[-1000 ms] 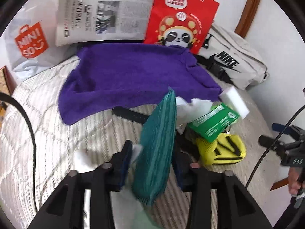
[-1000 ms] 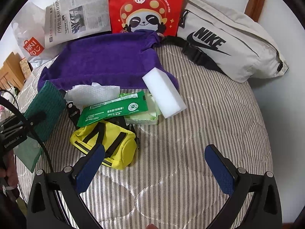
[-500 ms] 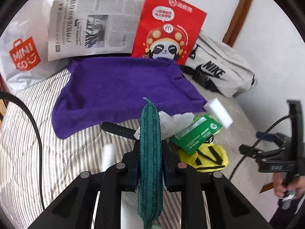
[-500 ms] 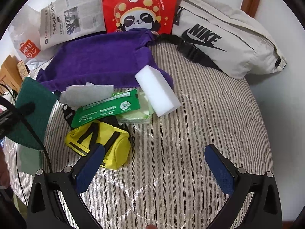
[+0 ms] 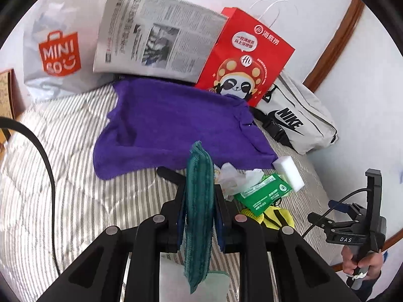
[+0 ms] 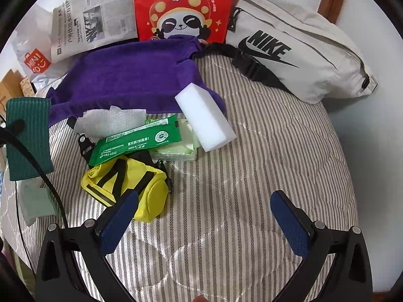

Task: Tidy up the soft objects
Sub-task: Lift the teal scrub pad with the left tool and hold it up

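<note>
Colours and patterns of items on the bed

Grey-and-white striped quilted bedcover (image 6: pixel 264 151); plain purple terry towel (image 5: pixel 176 125); dark green ribbed cloth (image 5: pixel 199 201); white foam block (image 6: pixel 205 118); yellow pouch with black straps (image 6: pixel 126 188); red paper bag with panda print (image 5: pixel 241 60); blue gripper pads (image 6: pixel 118 219).

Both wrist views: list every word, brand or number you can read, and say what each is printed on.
"MINI SO": white plastic shopping bag.
"NIKE": pale grey fabric waist bag.
"Hi": red paper panda bag; its Chinese print is legible but untranscribed.
"DAS": label on the right gripper's black body, as the left wrist view shows it.
"181-1212", partly hidden: green foil packet.
Folded newspaper: too small and blurred.
</note>
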`<state>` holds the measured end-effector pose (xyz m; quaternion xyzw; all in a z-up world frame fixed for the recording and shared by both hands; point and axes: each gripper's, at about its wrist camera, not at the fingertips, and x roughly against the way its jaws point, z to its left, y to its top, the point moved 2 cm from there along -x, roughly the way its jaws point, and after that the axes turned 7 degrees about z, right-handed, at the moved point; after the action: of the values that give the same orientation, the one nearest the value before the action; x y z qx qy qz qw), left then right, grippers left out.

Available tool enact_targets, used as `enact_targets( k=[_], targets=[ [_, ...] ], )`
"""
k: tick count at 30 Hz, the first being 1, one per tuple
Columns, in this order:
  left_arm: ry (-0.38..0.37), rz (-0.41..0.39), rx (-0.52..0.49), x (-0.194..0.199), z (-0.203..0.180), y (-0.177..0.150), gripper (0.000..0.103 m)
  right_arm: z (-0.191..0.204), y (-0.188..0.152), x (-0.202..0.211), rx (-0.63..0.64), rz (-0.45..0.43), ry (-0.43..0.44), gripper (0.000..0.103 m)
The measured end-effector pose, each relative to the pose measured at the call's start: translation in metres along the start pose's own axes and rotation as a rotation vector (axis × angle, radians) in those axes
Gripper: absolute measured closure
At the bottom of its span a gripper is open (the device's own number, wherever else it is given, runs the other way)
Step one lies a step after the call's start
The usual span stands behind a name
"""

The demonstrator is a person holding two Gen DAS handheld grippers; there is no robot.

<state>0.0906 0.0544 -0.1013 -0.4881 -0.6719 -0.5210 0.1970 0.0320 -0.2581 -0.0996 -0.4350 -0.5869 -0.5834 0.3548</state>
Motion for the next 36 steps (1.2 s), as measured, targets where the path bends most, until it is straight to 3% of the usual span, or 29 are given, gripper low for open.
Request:
enact_targets(
  k=[5, 8, 10, 13, 16, 25, 29, 33, 35, 36],
  targets=[
    [0.023, 0.016, -0.013, -0.012, -0.002, 0.0, 0.084, 0.001, 0.001, -0.002, -0.002, 0.004, 0.002, 0.0],
    [-0.028, 0.038, -0.09, -0.018, -0.025, -0.001, 0.081, 0.001, 0.0, -0.001, 0.006, 0.002, 0.002, 0.0],
    [0.025, 0.065, -0.131, -0.027, -0.036, -0.004, 0.077, 0.001, 0.0, -0.002, 0.004, 0.005, 0.002, 0.0],
    [0.033, 0.088, -0.158, -0.036, -0.045, -0.01, 0.072, -0.002, -0.001, -0.004, -0.001, 0.014, 0.0, 0.0],
    [0.108, 0.077, -0.18, -0.036, -0.049, -0.012, 0.057, -0.005, -0.002, -0.004, -0.005, 0.014, -0.003, 0.0],
    [0.311, 0.025, -0.227, -0.014, -0.043, -0.011, 0.052, -0.006, -0.004, -0.007, -0.009, 0.024, 0.006, 0.0],
    [0.284, 0.094, -0.214, -0.021, -0.028, -0.016, 0.053, -0.005, -0.004, -0.008, -0.007, 0.024, 0.012, 0.0],
    [0.233, 0.101, -0.176, -0.032, -0.015, -0.022, 0.054, -0.002, -0.004, -0.01, -0.002, 0.028, 0.014, 0.0],
    [0.131, 0.091, -0.133, -0.031, -0.009, -0.018, 0.057, -0.002, -0.004, -0.011, 0.002, 0.03, 0.01, 0.0],
    [0.083, 0.096, -0.114, -0.032, -0.008, -0.016, 0.063, -0.001, -0.004, -0.01, 0.002, 0.03, 0.009, 0.0]
  ],
)
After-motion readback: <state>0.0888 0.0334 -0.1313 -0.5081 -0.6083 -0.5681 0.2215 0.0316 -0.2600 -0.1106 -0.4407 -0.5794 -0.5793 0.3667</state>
